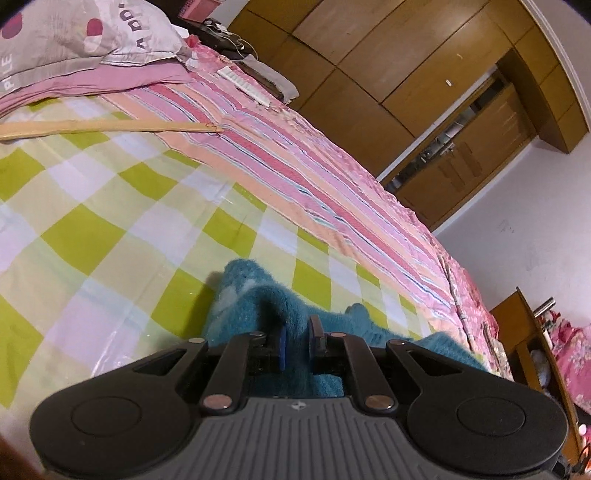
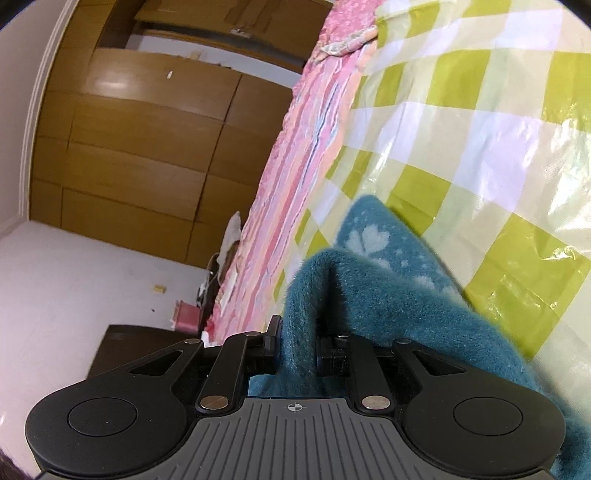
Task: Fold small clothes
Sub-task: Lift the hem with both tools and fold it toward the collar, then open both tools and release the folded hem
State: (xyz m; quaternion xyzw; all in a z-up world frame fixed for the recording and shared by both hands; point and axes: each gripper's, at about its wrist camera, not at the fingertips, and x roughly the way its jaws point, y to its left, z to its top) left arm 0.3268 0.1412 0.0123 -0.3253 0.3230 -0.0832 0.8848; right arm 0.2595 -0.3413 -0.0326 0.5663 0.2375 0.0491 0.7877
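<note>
Pillow (image 1: 74, 33), far left at the bed's head: grey, pink dots, partial lettering "PLE" and "A PP" legible. Wooden stick (image 1: 110, 127) lying on the green-checked plastic sheet (image 1: 110, 206). Teal fleece garment (image 1: 255, 299), pale flower print, on that sheet. Left claw (image 1: 300, 341): narrow, pinching a fold of the garment. Right claw (image 2: 297, 345): narrow, gripping a raised ridge of the same fleece.

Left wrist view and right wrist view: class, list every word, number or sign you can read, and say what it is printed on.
"PLE", cut off at the edge, on the grey pillow.
"A PP" or similar, upside down and partly hidden, on the same pillow.
A small crosshair mark, no letters, on the right hand-held gripper.
Nothing else is readable.
</note>
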